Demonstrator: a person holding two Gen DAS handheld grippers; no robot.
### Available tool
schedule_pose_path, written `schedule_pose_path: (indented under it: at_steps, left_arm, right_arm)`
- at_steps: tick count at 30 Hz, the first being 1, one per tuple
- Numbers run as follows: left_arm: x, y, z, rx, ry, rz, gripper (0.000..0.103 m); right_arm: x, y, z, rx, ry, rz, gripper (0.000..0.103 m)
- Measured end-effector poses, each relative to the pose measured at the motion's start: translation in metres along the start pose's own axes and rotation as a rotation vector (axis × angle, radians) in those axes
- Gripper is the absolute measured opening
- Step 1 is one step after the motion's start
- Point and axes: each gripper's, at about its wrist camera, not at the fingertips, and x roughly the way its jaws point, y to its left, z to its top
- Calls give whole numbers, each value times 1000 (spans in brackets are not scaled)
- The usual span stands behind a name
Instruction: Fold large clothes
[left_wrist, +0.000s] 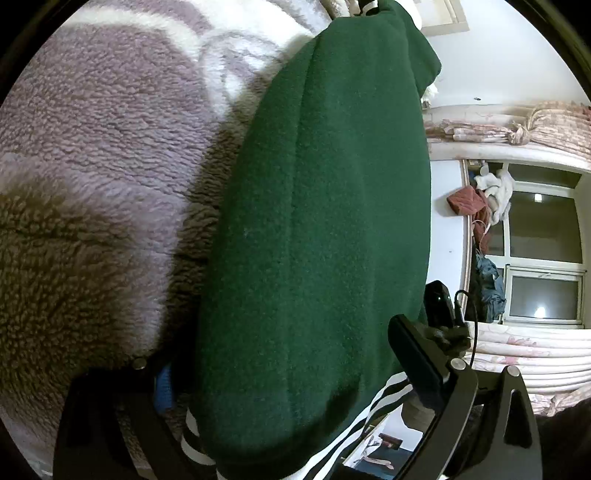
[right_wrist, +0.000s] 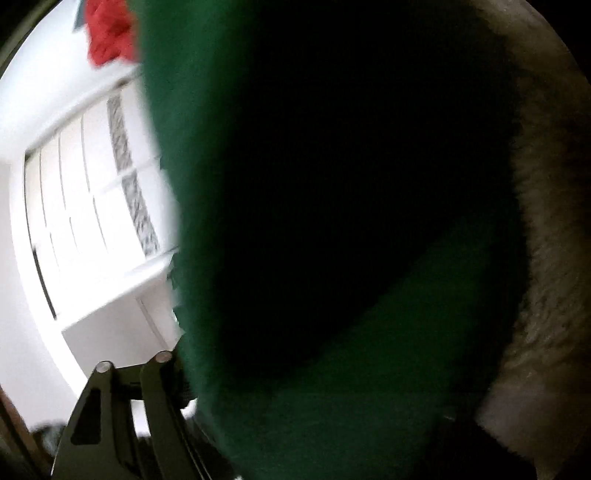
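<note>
Surface is covered by a fluffy purple-and-white blanket (left_wrist: 92, 122); green fleece garment (left_wrist: 314, 221) is seen over it, contact unclear.

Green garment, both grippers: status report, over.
Left gripper shut on green garment, striped hem pinched. Right gripper view mostly blocked by fabric; grip unclear. Fleece blanket beneath.

Garment (left_wrist: 317, 229) betw. claw (left_wrist: 291, 413) fingers, above blanket (left_wrist: 92, 140).

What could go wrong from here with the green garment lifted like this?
The green garment fills the right wrist view, so that side is working nearly blind. The left gripper seems to hold only the striped cuff; the heavy fleece could slip. Hanging cloth may drag on the fuzzy blanket.
</note>
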Motion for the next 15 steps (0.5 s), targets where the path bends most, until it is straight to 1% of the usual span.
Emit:
schedule_pose_path:
  at_steps: [1,2,3,4,5,6,7,8,10,12,15]
  left_arm:
    - [-2,-1,-1,-1,-13,-1,99]
    - [-4,-2,-3,-4,-36,-3,99]
    - [-6,-5,-6,-2,-55,-10,97]
    - [-9,-8,-9,11,-72,-20,82]
    - [-12,-13,-13,29,-84,-10,70]
    - [-15,-16,-17,41,-88,11,39]
    - [-17,-18,-19,44,-90,15,31]
    - [-19,-20,-23,43,-94,10,28]
    - [-26,-27,-31,42,-100,-8,25]
    - [-32,-35,-38,38,-100,-14,24]
    - [-39,-46,-60,28,-85,-14,23]
  right_arm:
    - [0,0,-2,5,-21,-36,40]
    - [-2,-1,-6,21,-44,-45,35]
    - [-4,0,-10,32,-58,-33,29]
    - [-7,3,-16,35,-75,-29,25]
    - [-9,6,-20,33,-83,-30,23]
    - [-12,12,-27,30,-91,-17,21]
    - [-16,20,-33,17,-104,-22,21]
    - [-18,25,-37,4,-106,-24,20]
    - [-19,38,-48,-22,-100,-40,20]
    - [-21,44,-57,-28,-89,-38,20]
    - [-25,47,-82,-25,-63,-54,19]
